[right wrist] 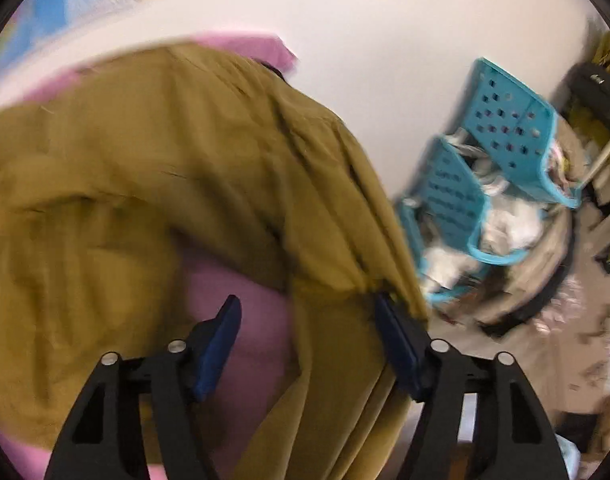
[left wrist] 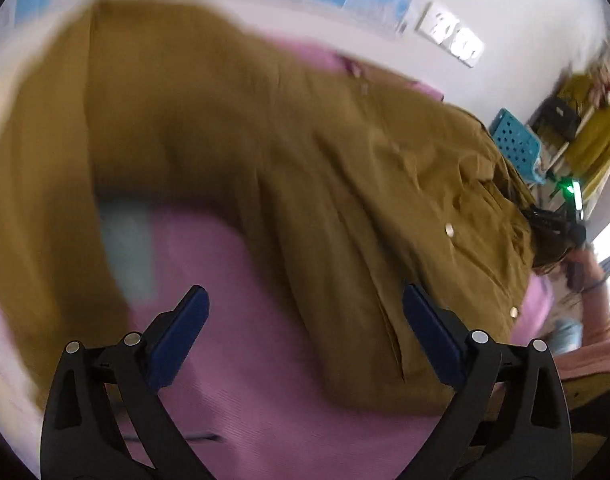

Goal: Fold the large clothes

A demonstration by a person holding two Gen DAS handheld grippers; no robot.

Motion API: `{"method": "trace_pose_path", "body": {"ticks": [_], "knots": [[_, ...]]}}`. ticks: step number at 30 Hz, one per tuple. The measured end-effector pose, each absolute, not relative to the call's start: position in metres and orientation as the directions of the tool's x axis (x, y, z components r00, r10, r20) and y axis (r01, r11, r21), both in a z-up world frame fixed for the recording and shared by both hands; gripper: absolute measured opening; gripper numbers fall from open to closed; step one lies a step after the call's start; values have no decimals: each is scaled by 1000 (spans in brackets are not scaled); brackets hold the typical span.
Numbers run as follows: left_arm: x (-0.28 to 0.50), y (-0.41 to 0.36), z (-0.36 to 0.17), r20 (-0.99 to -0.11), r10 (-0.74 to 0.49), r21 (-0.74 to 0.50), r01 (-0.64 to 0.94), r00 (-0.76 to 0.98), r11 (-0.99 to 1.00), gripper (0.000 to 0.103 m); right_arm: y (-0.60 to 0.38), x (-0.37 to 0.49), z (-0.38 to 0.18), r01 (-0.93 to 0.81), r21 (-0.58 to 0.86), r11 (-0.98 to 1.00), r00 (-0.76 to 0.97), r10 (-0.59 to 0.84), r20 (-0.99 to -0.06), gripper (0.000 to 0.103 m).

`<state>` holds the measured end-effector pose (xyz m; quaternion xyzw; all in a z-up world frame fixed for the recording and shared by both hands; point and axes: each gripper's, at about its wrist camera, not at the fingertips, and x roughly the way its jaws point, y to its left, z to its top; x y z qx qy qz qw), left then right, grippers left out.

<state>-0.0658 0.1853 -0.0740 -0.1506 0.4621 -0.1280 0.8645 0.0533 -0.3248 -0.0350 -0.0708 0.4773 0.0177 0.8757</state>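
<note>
Both tongs, left tongs point(left wrist: 305, 320) and right tongs point(right wrist: 307, 332), gape apart; your olive-brown cotton jacket point(left wrist: 285, 152) lies ahead on the pink-covered bed point(left wrist: 265, 400), its hanging edge brushing your right tongs.

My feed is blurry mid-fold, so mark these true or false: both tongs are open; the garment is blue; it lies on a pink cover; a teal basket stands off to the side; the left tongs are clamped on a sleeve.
1. Both tongs are open. True: the left tongs and the right tongs both show a wide gap.
2. The garment is blue. False: the jacket is olive-brown.
3. It lies on a pink cover. True: pink cover.
4. A teal basket stands to the side. True: teal basket.
5. The left tongs are clamped on a sleeve. False: they are open over the pink cover.
</note>
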Motion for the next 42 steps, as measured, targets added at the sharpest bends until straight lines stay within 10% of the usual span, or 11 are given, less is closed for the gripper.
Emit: {"method": "trace_pose_path", "body": {"ticks": [10,11,15,17,19,21,26,29,33,37,42], "knots": [[-62,149,-103,-678,-523,-550,116,517,827,97,-253,-40,-11,-513,-154,844,568,200,-799,92],[-58,144,-103,-675,-524,-546,127,519,828,92,-247,-48,-16,-532,-197,823,570,177,-802,94],[-44,138,-95,-664,-519,-554,112,538,825,17,-229,-62,-39,-567,-312,762,591,113,-798,93],[-45,149,-82,-629,-537,-586,112,562,803,14,-223,-63,-44,-532,-374,759,641,72,-765,90],[-50,160,-57,-585,-544,-602,127,602,788,11,-214,-58,-45,-523,-354,775,644,87,-760,69],[-55,167,-30,-568,-521,-584,134,637,800,11,-211,-49,-33,-554,-184,812,565,205,-799,4],[-70,199,35,-522,-451,-549,120,724,827,5,-199,-59,59,-633,103,767,551,539,-637,3],[-78,219,64,-502,-381,-510,90,777,855,8,-187,-72,106,-676,128,726,565,622,-542,3],[-93,218,50,-545,-311,-426,63,779,902,68,-199,-51,86,-608,141,782,560,548,-622,5],[-112,215,-1,-633,-308,-369,72,710,926,73,-221,-55,37,-500,105,860,539,404,-739,16],[-141,217,-46,-668,-367,-403,100,648,910,80,-222,-83,14,-480,-64,875,585,264,-767,59]]}}
